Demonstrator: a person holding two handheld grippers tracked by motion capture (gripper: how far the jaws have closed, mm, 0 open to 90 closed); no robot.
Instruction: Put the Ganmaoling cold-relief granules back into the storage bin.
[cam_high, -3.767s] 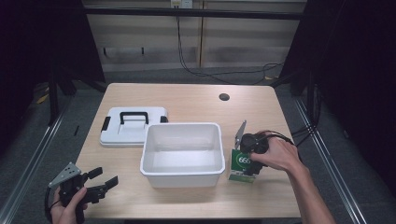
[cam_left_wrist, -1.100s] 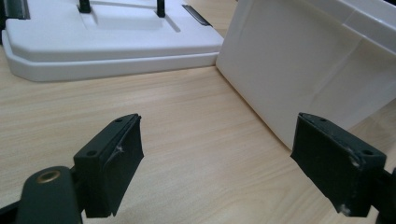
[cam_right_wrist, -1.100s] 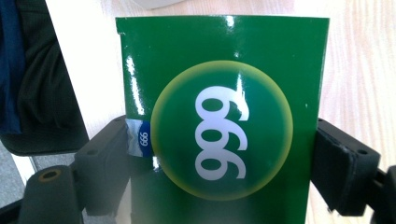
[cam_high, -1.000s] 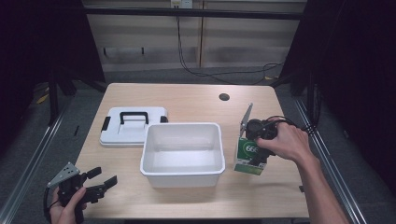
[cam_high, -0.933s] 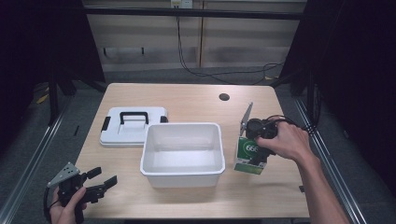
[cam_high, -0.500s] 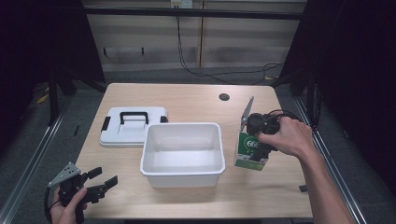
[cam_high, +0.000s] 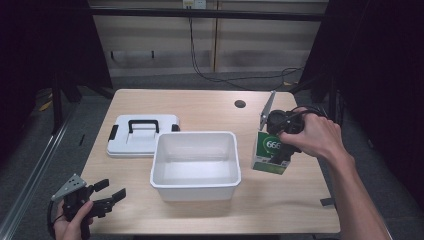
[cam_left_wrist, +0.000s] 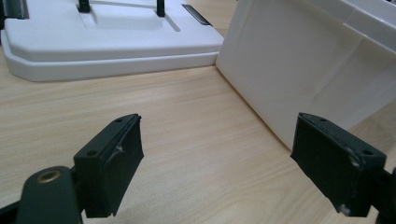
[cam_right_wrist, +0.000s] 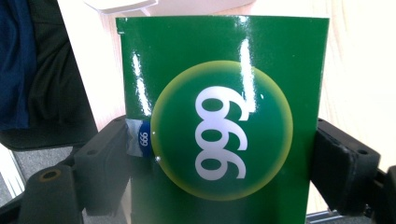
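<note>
High view: the right gripper (cam_high: 274, 145) is gripping the green box (cam_high: 269, 154) just right of the white bin (cam_high: 195, 181). Left gripper view: the left gripper (cam_left_wrist: 233, 172) is idling wide open. Right gripper view: its jaws are clamping the box's sides; lifting clear of the bin's rim should be done level.

Your right gripper (cam_high: 274, 150) points downward with its jaws clamped, arm stretched forward; your left gripper (cam_high: 107, 196) rests low, jaws spread wide.

The green box (cam_right_wrist: 219, 126) carries white digits reading "999" inside a yellow-green circle in the right gripper view; a small blue tag at its 9 o'clock edge repeats them. From the high view (cam_high: 270, 151) they read "666".
</note>
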